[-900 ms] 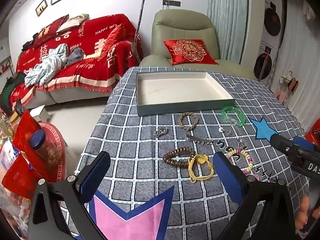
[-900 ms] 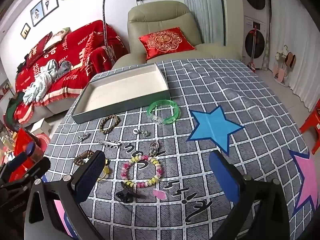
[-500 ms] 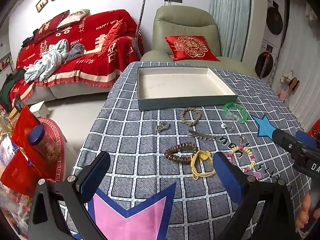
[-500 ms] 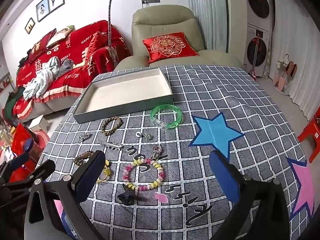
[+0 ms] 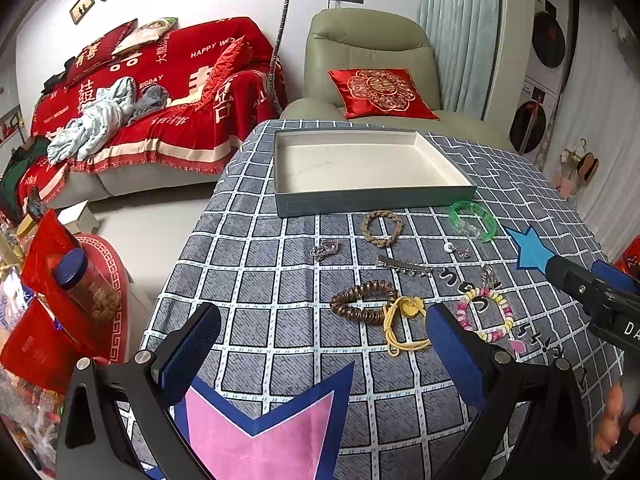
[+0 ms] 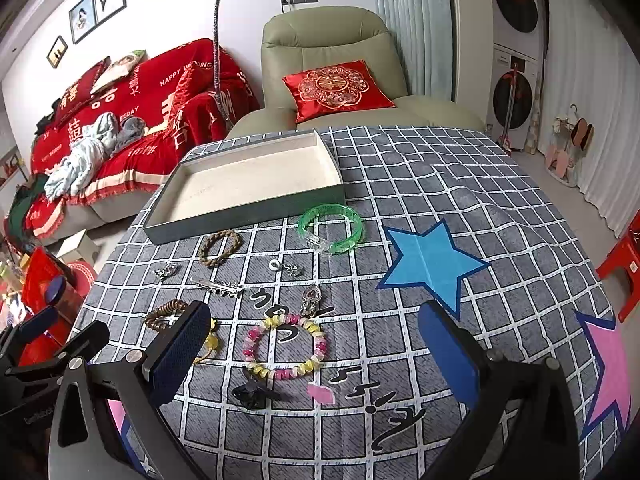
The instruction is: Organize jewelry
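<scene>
An empty grey box point(image 5: 372, 202) point(image 6: 248, 216) with a cream inside sits at the table's far side. Jewelry lies loose in front of it: a green bangle point(image 5: 473, 220) point(image 6: 331, 227), a braided tan bracelet point(image 5: 382, 228) point(image 6: 220, 243), a brown bead bracelet point(image 5: 362, 301), a yellow cord point(image 5: 402, 326), a pink and yellow bead bracelet point(image 5: 486, 314) point(image 6: 285, 347), a silver hair clip point(image 5: 404, 266) point(image 6: 216, 286) and small silver charms point(image 6: 166, 271). My left gripper point(image 5: 318, 350) and right gripper point(image 6: 314, 354) are both open and empty, above the near part of the table.
The table has a grey checked cloth point(image 6: 440, 176) with blue and pink stars. A black clip point(image 6: 252, 394) lies near the right gripper. A red-covered sofa point(image 5: 140, 92) and a green armchair point(image 5: 368, 52) stand behind. Red bags and a jar point(image 5: 84, 284) stand left of the table.
Both grippers have drawn back and risen a little, so the table and box look slightly farther away. Nothing on the table has moved. Both grippers stayed open.
</scene>
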`<action>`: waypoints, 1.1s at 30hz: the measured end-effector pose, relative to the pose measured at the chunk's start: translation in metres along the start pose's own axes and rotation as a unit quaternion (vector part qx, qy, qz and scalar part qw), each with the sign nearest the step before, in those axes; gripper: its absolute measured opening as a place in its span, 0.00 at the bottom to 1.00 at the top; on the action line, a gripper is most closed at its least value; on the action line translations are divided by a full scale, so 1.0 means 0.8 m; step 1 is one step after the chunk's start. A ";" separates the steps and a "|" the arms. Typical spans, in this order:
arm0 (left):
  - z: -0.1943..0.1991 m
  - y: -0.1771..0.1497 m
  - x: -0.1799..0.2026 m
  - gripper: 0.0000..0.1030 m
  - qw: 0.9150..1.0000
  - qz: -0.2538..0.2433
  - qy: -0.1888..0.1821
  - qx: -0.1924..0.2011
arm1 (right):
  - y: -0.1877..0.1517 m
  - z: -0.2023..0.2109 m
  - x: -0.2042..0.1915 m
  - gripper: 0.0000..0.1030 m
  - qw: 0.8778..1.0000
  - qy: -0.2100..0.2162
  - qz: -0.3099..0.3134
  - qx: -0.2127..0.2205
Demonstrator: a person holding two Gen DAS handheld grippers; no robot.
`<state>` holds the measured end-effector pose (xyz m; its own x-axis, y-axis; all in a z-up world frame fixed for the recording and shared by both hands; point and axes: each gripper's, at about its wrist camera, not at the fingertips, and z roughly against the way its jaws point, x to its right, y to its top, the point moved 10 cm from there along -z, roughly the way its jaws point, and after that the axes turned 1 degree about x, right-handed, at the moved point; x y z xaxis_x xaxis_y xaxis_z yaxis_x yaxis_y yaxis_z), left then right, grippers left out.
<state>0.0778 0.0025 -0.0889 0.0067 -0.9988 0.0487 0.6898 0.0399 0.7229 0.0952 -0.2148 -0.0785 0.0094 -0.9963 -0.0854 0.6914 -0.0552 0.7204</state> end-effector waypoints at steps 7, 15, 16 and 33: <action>0.001 -0.001 0.001 1.00 1.000 0.001 0.001 -0.001 | -0.001 0.000 -0.001 1.00 1.000 0.000 -0.001 0.000; 0.001 -0.003 0.001 1.00 1.000 0.002 0.000 -0.003 | -0.003 0.001 -0.002 1.00 1.000 0.002 0.000 -0.001; 0.001 -0.003 0.001 1.00 1.000 0.003 0.000 -0.003 | -0.002 0.001 -0.002 1.00 1.000 0.001 0.000 -0.001; -0.002 -0.004 -0.009 1.00 1.000 0.015 0.004 -0.010 | -0.008 -0.002 -0.009 1.00 1.000 0.003 0.001 -0.005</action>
<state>0.0767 0.0097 -0.0930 0.0336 -0.9973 0.0652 0.7040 0.0699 0.7067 0.0917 -0.2076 -0.0832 0.0149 -0.9959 -0.0891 0.6985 -0.0534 0.7136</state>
